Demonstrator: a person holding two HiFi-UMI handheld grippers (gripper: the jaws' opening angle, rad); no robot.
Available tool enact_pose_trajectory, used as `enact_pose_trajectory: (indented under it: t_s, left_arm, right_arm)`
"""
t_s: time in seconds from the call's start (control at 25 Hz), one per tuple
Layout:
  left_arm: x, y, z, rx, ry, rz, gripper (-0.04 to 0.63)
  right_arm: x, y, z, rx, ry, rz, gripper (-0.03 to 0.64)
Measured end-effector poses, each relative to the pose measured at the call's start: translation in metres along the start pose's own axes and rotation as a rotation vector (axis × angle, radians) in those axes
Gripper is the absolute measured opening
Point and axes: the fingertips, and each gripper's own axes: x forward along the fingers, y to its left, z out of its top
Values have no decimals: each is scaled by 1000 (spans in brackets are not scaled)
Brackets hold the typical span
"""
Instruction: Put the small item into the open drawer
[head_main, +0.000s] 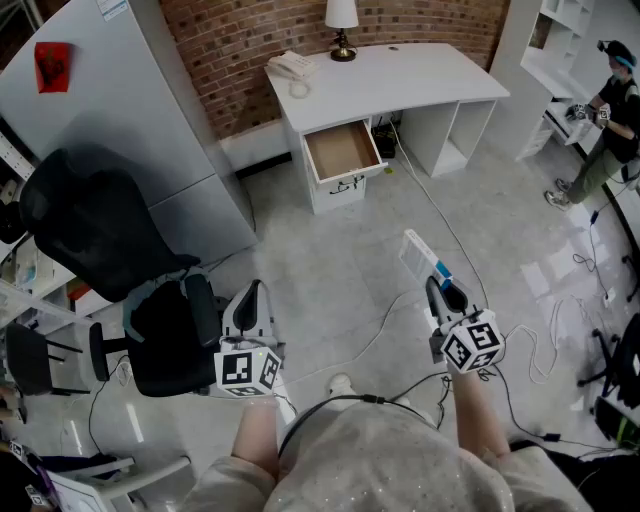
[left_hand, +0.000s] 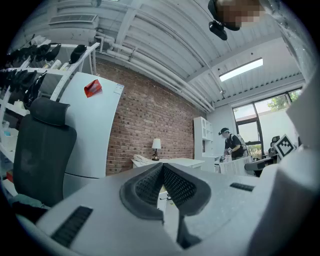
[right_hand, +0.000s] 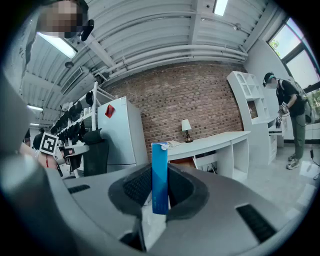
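A slim blue and white box (head_main: 424, 260) sticks out forward from my right gripper (head_main: 442, 290), which is shut on it; in the right gripper view the box (right_hand: 159, 176) stands upright between the dark pads. My left gripper (head_main: 253, 300) is shut with nothing in it, its pads (left_hand: 150, 185) meeting at the tips. The open drawer (head_main: 342, 150) of the white desk (head_main: 400, 82) shows a bare wooden bottom, several steps ahead of both grippers. The desk (right_hand: 210, 145) also appears beyond the box in the right gripper view.
A black office chair (head_main: 120, 260) stands close on my left before a grey cabinet (head_main: 120, 110). A lamp (head_main: 342, 25) and a phone (head_main: 291, 66) sit on the desk. Cables (head_main: 440, 215) trail over the floor. A person (head_main: 605, 110) stands at the far right by white shelves.
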Motion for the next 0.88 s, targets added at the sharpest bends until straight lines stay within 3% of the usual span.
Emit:
enact_pose_trajectory:
  t_s: [0.88]
  left_arm:
    - [6, 38, -19, -26, 28, -23, 5]
  right_arm:
    - [19, 1, 2, 48, -37, -63, 66]
